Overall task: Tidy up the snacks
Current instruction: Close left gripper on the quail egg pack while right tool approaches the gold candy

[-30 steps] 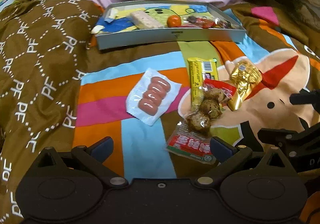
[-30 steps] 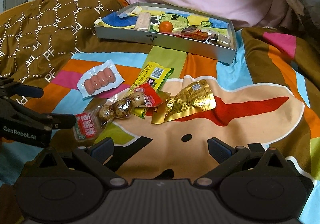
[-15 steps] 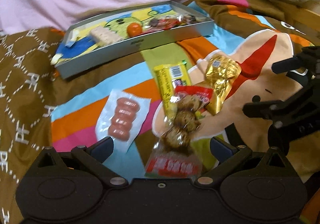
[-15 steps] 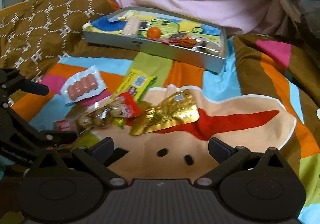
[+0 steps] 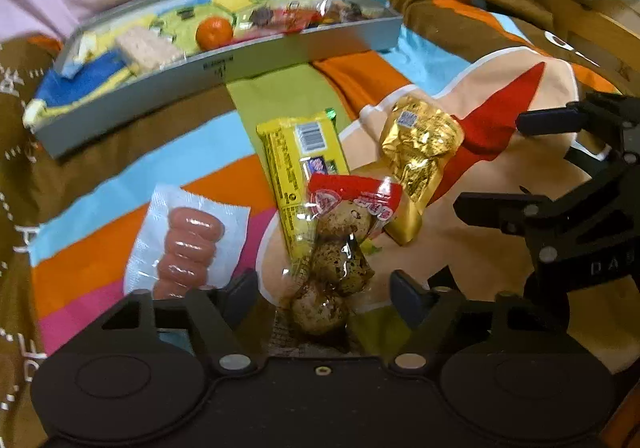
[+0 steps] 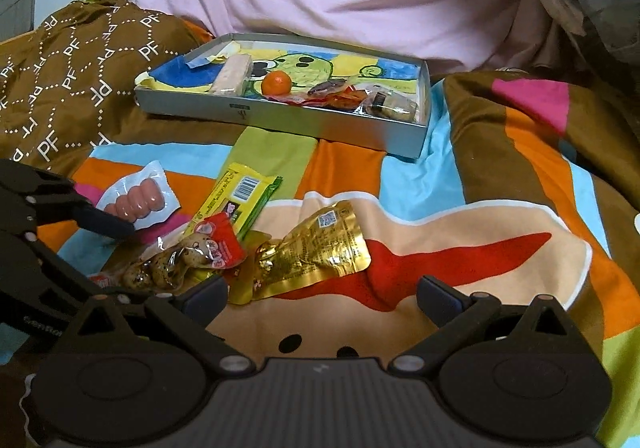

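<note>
The left gripper (image 5: 324, 290) has its jaws closing, and the clear packet of speckled eggs (image 5: 338, 256) lies between them; the dark fingertips (image 5: 404, 294) stand a little off either side of the lowest egg, so the pads do not look pressed on it yet. The packet runs lengthwise away from the camera, its near end between the fingers and its red header (image 5: 354, 194) pointing toward the tray. In the right wrist view the same packet sits by the left gripper's tips.

The likely trouble is the stack. The egg packet lies on top of the yellow wrapped bar (image 5: 302, 164) and touches the gold foil pouch (image 5: 420, 152), so a low pinch could catch the bar's edge as well and drag both up. The film is glossy and the eggs are round, so a grip on one egg might slip or squeeze it aside. The soft printed quilt (image 5: 100, 188) could also bunch into the jaws.

The sausage pack (image 5: 188, 244) lies just to the left of the left finger, apart from the pile. The right gripper (image 6: 320, 298) hangs with its fingers wide apart and nothing between them, close to the foil pouch. The grey tray (image 5: 224, 76), with an orange fruit (image 5: 214, 32) and other snacks in it, sits beyond, well apart from the pile
</note>
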`<state>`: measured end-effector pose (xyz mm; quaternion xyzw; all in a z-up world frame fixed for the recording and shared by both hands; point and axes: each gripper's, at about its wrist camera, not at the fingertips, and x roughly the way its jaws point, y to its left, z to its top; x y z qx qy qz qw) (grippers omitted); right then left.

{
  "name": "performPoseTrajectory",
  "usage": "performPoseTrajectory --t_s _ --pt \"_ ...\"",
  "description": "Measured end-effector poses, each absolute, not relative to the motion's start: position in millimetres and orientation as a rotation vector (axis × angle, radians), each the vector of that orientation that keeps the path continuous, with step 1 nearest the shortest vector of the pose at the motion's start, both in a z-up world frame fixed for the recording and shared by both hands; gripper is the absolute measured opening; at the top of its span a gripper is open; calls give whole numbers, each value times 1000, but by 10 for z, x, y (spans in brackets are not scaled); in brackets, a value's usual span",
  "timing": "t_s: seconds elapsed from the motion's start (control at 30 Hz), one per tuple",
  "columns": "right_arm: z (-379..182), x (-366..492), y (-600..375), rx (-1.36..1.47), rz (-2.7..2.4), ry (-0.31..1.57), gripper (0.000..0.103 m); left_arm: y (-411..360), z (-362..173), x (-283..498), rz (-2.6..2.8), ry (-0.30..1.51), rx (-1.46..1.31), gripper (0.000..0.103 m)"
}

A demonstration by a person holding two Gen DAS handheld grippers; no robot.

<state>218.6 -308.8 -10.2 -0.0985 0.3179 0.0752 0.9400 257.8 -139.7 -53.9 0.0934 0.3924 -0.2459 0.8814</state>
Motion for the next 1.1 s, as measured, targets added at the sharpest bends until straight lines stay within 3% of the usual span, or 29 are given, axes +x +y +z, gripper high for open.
performPoseTrajectory --t_s 0.4,0.83,1.1 --pt "-192 2348 -3107 -219 159 647 103 -1231 -558 2602 -418 889 35 48" --pt "-359 2628 -3018 -278 285 634 103 -945 -584 2548 -313 915 -133 48" --pt "-498 2581 -2760 -468 283 615 103 -936 -574 2543 -318 916 -133 48"
